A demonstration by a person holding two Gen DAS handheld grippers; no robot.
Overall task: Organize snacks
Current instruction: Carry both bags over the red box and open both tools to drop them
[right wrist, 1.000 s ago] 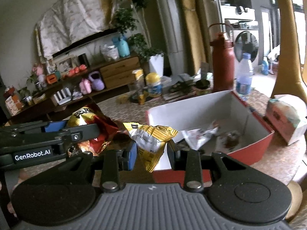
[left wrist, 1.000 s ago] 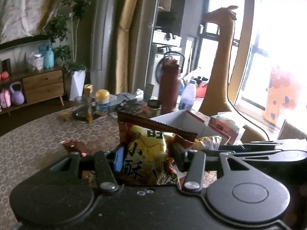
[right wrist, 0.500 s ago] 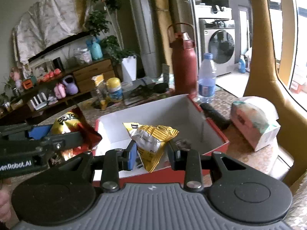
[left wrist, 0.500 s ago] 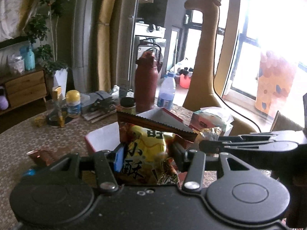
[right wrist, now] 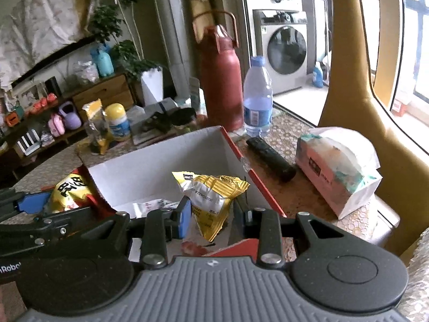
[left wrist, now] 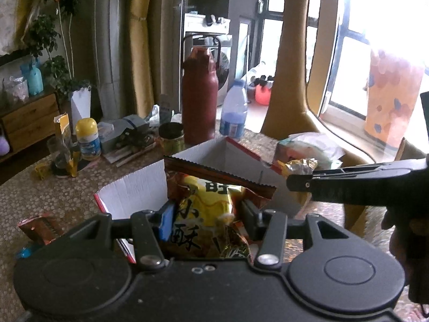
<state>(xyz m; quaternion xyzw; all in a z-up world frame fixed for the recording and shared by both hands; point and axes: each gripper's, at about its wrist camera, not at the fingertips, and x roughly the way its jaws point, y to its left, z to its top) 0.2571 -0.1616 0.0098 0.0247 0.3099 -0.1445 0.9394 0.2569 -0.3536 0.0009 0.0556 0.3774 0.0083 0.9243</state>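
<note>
Jaws of both grippers each clamp one snack packet over one box.

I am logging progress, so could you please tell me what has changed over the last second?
Both grippers carried their packets toward the red-and-white box; it now looms closer. Unchanged: the left gripper grips the red-and-yellow snack bag, the right gripper the yellow-and-white packet.

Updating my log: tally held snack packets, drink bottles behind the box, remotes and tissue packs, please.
Snack packets held: 2, red-yellow bag in left claw, yellow packet in right claw
Drink bottles: 2, maroon flask, water bottle
Remotes: 1
Tissue packs: 1
Total: 6
</note>
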